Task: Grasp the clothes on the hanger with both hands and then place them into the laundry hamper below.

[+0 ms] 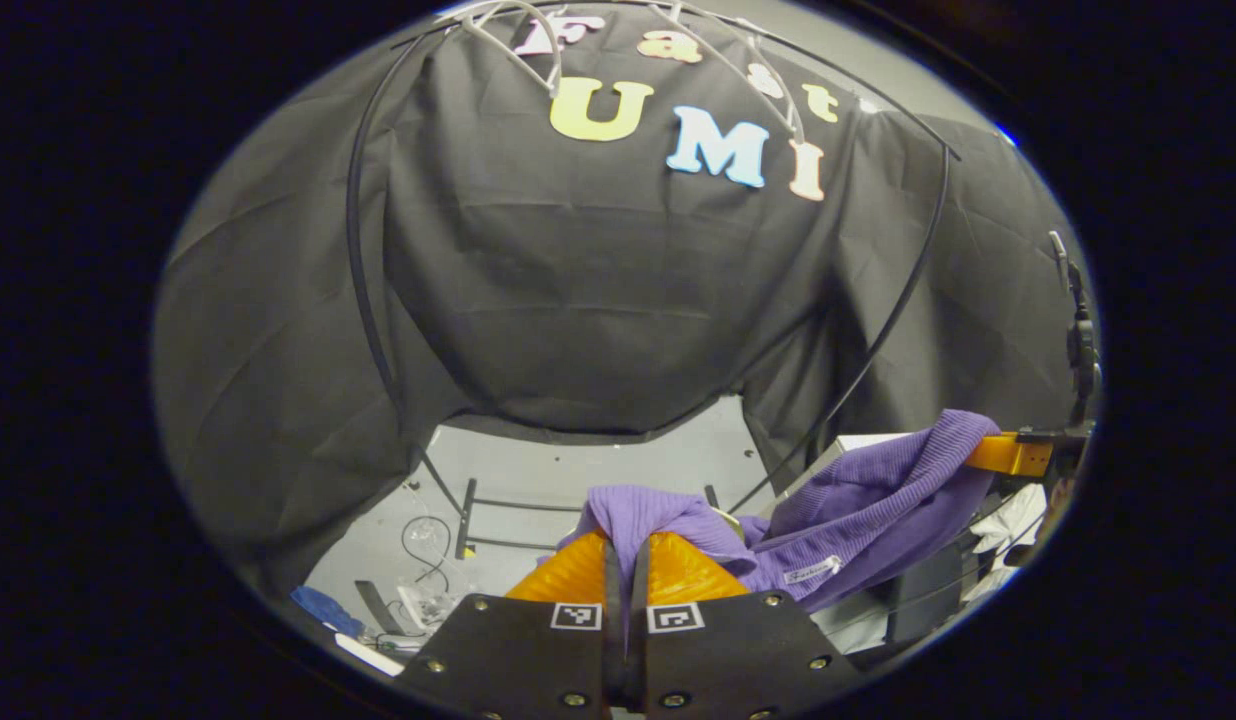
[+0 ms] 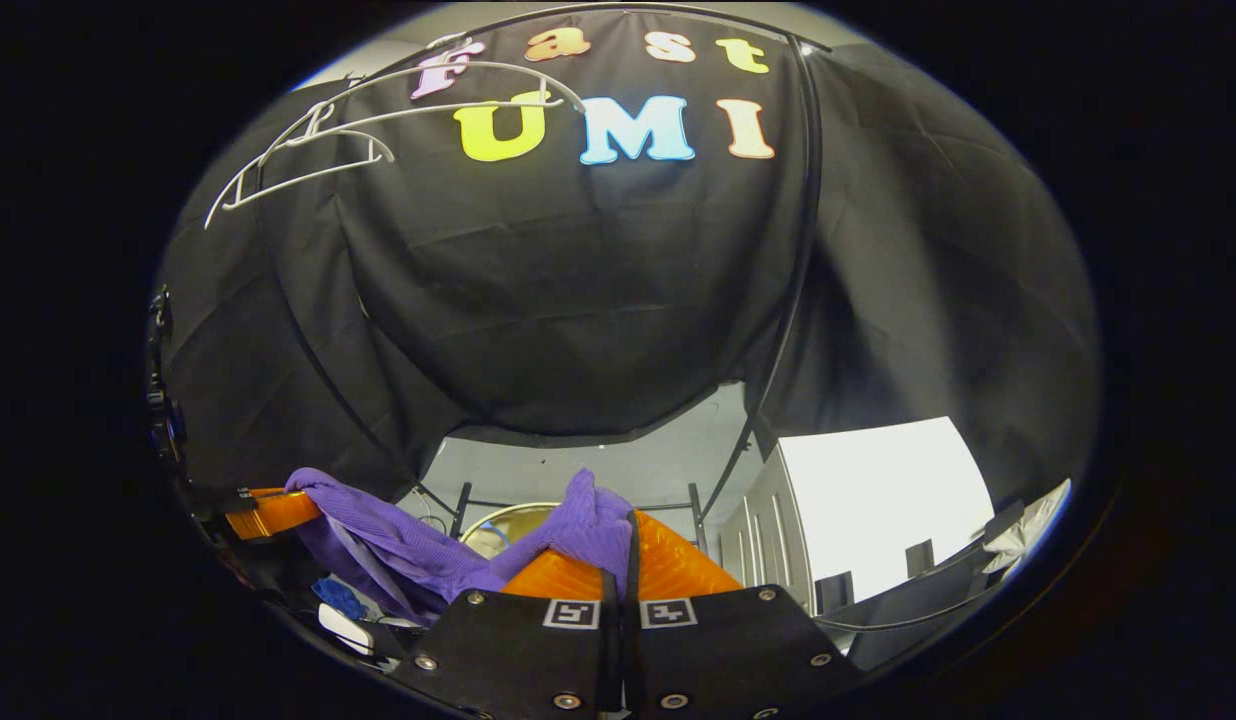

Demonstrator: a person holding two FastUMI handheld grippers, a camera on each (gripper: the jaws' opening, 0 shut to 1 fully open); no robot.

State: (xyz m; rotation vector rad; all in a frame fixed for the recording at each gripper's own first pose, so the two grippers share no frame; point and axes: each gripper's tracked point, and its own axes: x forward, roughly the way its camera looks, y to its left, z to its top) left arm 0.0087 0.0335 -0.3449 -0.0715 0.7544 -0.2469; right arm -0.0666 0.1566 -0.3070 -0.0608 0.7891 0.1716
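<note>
Gripping one end of the purple garment, the left tool has its fingers closed on the cloth. The garment sags between both tools, below the white hangers. The right tool pinches the other end, apparently fully closed.

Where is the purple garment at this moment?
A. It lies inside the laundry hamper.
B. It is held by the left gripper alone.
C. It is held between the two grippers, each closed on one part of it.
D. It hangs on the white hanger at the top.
C: the purple garment stretches from the left gripper to the right gripper, both pinching its cloth, while the white hanger above is bare.
</note>
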